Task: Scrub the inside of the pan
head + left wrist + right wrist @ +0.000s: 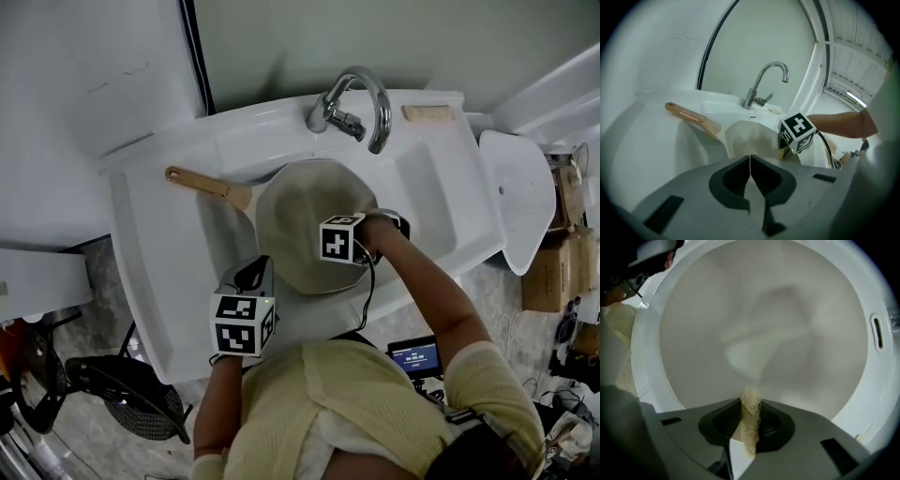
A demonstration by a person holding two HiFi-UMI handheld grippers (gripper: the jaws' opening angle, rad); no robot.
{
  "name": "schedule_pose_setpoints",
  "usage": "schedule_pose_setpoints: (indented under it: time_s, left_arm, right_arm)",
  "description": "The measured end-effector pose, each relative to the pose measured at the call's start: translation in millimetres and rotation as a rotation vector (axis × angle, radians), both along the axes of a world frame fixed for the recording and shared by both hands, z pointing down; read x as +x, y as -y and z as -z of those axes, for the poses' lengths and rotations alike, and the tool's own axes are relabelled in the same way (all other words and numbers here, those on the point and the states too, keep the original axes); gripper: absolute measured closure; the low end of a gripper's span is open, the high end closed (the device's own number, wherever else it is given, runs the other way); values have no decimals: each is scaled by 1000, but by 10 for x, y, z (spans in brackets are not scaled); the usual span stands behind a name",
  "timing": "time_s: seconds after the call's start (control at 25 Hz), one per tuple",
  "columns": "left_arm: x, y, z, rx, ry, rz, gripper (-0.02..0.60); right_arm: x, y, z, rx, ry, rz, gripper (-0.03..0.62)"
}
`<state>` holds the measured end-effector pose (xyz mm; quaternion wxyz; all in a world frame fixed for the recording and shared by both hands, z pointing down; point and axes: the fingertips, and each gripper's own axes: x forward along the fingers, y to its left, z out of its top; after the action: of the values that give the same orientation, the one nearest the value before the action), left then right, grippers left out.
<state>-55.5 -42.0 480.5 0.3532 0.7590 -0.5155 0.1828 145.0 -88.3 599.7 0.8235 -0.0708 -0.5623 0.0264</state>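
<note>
Head view and both gripper views of a white ceramic sink (150, 272) with a curved chrome tap (361, 94) at its back edge. The round, cream-coloured pan with a light wooden handle (305, 225) lies in the basin under the tap's spout, its open side turned up toward the person; the handle (202, 184) runs up and to the left, over the basin's sloping wall toward the left rim. The right hand-held gripper (751, 401) is over the pan's right part and points into it. Its jaws are pinching a narrow wad of pale, straw-like fibrous scrubber (751, 420), which stands up between them and projects a little beyond their tips. In the right gripper view the pan's smooth pale interior fills nearly the whole field, with the white sink wall and its overflow slot (876, 333) showing round the pan's rim; whether the scrubber's tip touches the pan's surface cannot be told. The left hand-held gripper (750, 159) is at the near edge of the sink, just beside the pan's near-left rim, with its jaws pressed together and nothing between them. From the left gripper view the pan appears tilted in the basin, and the right hand-held gripper's marker cube stands at the pan's right. A small beige block (427, 112) rests on the sink's back ledge, right of the tap.
</note>
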Motion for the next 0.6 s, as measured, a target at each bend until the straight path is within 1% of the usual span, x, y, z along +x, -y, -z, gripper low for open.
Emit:
schedule_pose_setpoints:
  time_s: [0.2, 0.36, 0.6]
  left_arm:
    - [-26, 21, -16, -4, 0, 11, 525]
    - [-40, 15, -41, -16, 3, 17, 525]
    - [-61, 26, -37, -15, 13, 34, 525]
  right_arm:
    - [-34, 257, -63, 109, 1, 20, 507]
    - [-111, 475, -113, 207, 45, 15, 507]
    - [-224, 820, -107, 378, 108, 63, 507]
